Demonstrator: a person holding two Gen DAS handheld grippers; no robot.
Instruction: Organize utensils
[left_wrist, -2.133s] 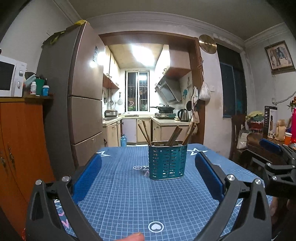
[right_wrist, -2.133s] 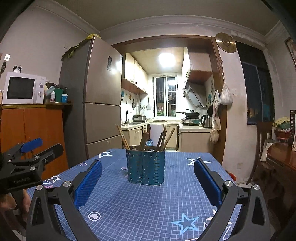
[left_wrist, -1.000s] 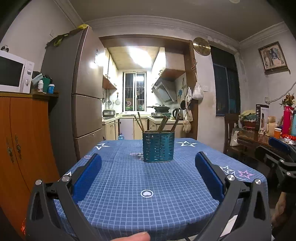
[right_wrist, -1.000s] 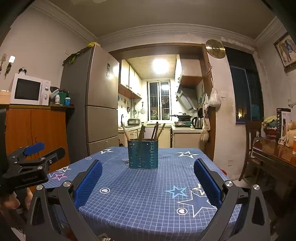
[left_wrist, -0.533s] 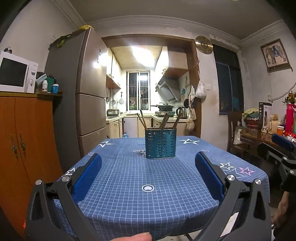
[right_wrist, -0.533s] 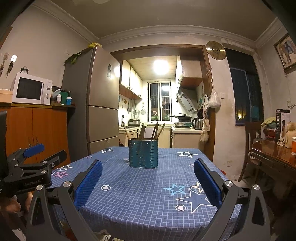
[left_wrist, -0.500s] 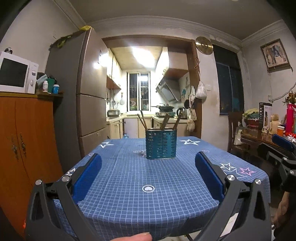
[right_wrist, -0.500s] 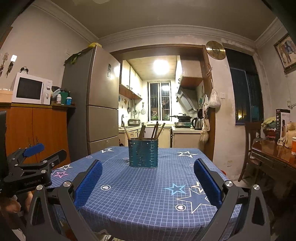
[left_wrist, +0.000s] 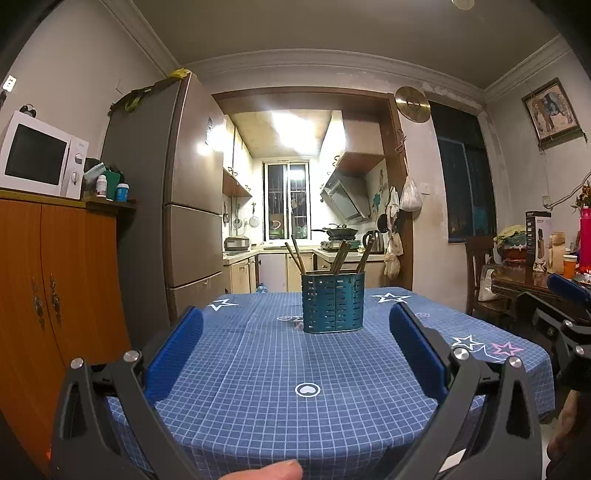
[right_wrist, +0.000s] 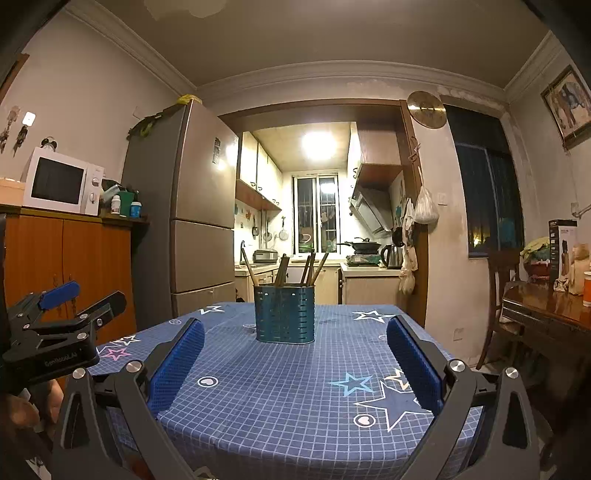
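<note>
Both tongs, L & R, wide open, empty, level, facing utensil holder across table.

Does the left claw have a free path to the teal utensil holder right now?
Probably yes: the left claw is open, and only bare tablecloth lies before the utensil holder.

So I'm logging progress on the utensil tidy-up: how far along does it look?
Done: wooden utensils stand in the teal holder on the blue tablecloth. In hand: nothing; left gripper and right gripper are open. Left: no loose utensils visible.
</note>
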